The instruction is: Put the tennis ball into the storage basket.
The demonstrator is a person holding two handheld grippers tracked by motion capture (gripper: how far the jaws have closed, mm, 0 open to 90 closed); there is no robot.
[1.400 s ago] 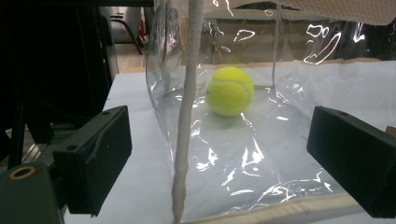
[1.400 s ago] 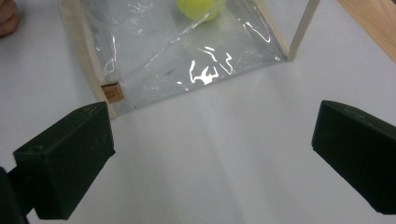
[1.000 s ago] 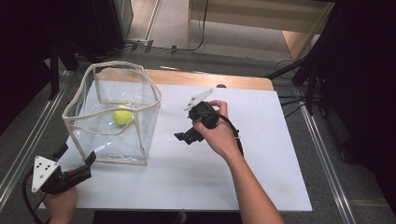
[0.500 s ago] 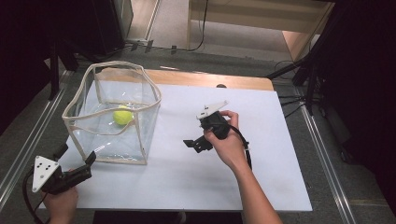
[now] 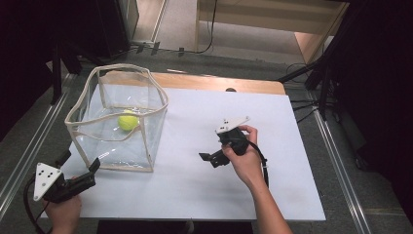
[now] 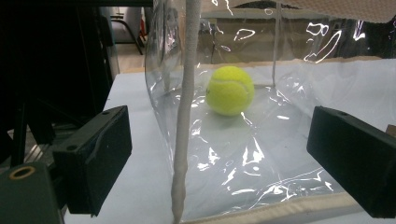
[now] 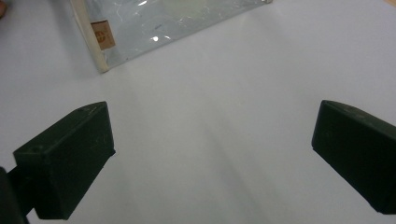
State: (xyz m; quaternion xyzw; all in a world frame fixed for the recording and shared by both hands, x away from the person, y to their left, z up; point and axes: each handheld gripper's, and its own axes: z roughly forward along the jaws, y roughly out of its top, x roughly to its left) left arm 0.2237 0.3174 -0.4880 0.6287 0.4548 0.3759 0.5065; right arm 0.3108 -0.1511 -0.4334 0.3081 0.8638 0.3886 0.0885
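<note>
Tennis ball (image 5: 128, 121), yellow-green, lies on the floor of the clear plastic bin (image 5: 146, 146) in the left half of the high view; it rests toward the bin's far side, apart from the walls as far as can be told.

Nearest, lower left of the high view: left gripper (image 5: 78, 168), held in a hand at the table's near edge, jaws spread wide and gripping nothing. They point at the bin's near corner, just short of it. In the left gripper view the bin's white corner seam (image 6: 184, 121) rises between the two jaws (closer to the left one), and the ball (image 6: 230, 90) sits beyond it, seen through the creased plastic.

Middle of the high view, right of the bin: right gripper (image 5: 213, 158), in a hand low over the white table sheet (image 5: 292, 195), jaws likewise spread and empty, aimed left toward the bin but well apart from it. The right gripper view looks down on bare sheet between its jaws, with the bin's lower edge and a small tan label (image 7: 103, 35) at upper left.

Farther back: a strip of wooden tabletop (image 5: 219, 83) beyond the sheet.
</note>
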